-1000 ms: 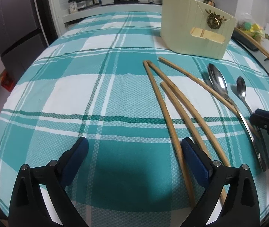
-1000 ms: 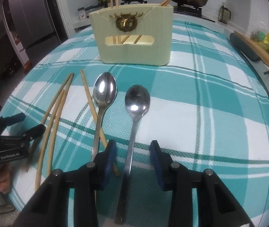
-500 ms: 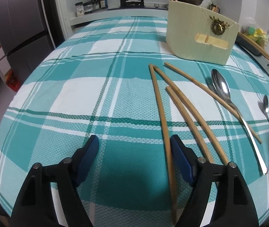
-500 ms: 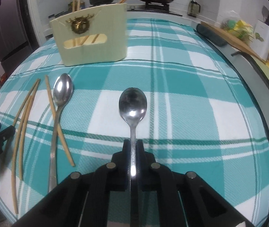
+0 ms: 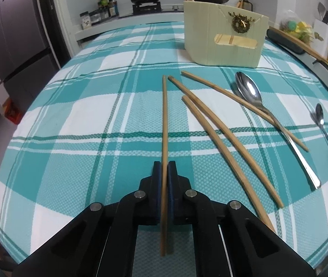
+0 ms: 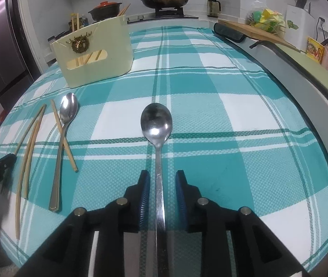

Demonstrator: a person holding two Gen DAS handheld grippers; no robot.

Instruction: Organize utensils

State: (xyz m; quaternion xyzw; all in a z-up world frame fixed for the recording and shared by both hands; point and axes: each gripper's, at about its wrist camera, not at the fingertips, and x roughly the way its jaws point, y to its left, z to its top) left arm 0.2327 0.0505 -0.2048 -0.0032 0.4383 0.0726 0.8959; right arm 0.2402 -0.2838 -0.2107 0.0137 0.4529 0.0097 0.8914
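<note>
While my left tool (image 5: 163, 177) clamps one chopstick (image 5: 164, 120) for the holder (image 5: 224, 43), my right tool (image 6: 161, 184) is opening around the spoon (image 6: 157, 124). Its pads stand clear of the handle.

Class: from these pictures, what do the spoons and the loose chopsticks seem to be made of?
The spoons: probably polished steel; silvery bowls mirror the light. The chopsticks: likely unvarnished bamboo or wood; matte tan, slightly bowed, though fisheye may add curve.

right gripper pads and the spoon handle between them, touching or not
Apart. The right wrist view shows cloth on both sides of the spoon handle between the right gripper pads, whose jaws are opening.
</note>
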